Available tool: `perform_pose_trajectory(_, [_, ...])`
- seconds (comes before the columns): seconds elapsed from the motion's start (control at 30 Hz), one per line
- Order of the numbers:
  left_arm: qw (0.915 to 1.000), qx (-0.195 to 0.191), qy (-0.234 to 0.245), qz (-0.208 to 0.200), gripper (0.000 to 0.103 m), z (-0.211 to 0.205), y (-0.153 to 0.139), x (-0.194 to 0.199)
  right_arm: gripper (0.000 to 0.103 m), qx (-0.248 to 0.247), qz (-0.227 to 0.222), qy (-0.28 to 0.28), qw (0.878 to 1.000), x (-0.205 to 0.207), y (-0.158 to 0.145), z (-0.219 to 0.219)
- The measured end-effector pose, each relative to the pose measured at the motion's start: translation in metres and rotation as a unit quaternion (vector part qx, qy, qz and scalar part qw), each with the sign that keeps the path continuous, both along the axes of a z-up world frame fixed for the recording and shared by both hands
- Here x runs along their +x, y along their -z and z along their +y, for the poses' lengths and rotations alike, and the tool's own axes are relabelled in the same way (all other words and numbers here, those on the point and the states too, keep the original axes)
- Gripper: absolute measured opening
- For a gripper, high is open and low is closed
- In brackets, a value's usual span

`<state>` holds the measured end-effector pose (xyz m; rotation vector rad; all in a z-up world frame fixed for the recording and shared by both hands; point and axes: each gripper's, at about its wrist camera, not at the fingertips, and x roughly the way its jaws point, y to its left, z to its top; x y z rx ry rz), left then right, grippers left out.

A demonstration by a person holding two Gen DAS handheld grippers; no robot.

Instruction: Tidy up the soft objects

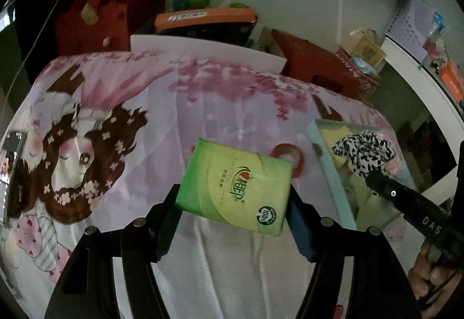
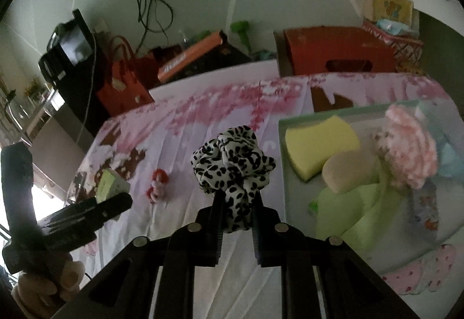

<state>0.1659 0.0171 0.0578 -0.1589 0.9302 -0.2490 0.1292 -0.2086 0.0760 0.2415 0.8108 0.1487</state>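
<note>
Gripped between the left claw's (image 1: 233,204) fingers is a green tissue pack (image 1: 235,187), held above the bedsheet (image 1: 162,116). Right claw (image 2: 237,211) pinches a spotted scrunchie (image 2: 232,166); just right of it sits the tray (image 2: 282,150) with a yellow sponge (image 2: 319,145).

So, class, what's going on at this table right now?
A person holds a gripper in each hand. The left gripper clamps a green tissue pack above the printed cloth. The right gripper holds a spotted scrunchie beside the tray, which already contains a yellow sponge and other soft things.
</note>
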Motion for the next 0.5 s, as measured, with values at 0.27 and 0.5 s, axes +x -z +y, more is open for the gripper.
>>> perform_pose_trajectory(0.27, [0.9995,0.013,0.026,-0.014,0.069,-0.031,-0.024,-0.009,0.018,0.017,-0.010,0.025,0.999,-0.014,-0.013,-0.027])
perform_pose_trajectory(0.5, [0.9990,0.020,0.040,-0.010,0.069,-0.062,-0.037,-0.015,0.018,0.029,-0.019,0.058,0.998,-0.030,-0.021,-0.063])
